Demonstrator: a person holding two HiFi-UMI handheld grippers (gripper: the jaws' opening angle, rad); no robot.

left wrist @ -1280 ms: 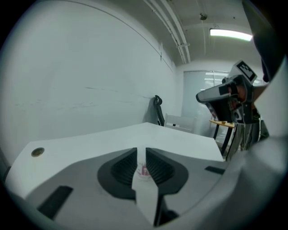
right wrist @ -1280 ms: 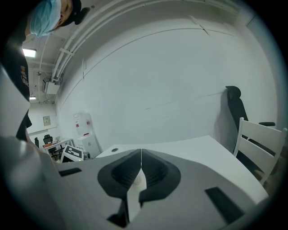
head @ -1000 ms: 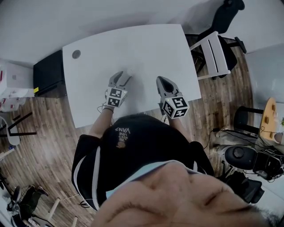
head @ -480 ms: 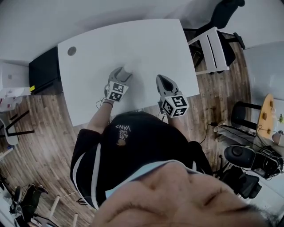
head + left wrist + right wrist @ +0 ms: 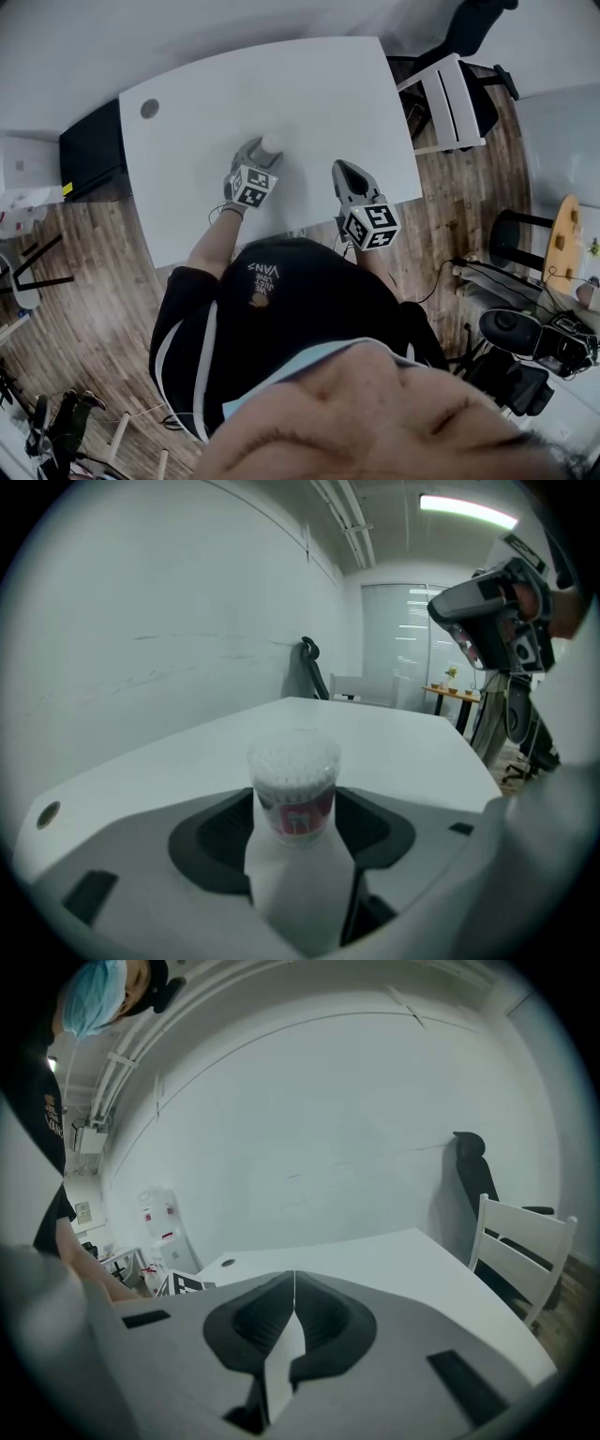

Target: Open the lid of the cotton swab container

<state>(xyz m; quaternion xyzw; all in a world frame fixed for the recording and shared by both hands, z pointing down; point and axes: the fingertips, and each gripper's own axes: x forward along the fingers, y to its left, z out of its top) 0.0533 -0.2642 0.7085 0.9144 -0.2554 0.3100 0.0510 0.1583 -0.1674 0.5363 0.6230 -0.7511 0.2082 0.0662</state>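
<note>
Cotton swab container (image 5: 293,785): small clear round tub, white swab tips packed under a clear lid, red-and-white label band. It stands upright on the white table (image 5: 394,742), lid on. Its base blends into the tabletop, so the lower edge is hard to make out. In the head view it's only a pale blob at the left gripper (image 5: 257,153) tips. Left jaws have just been opening and now stand wide, the tub centred between them, not clamped. Right gripper (image 5: 293,1283): clenched tight, empty, well apart from the tub.
</note>
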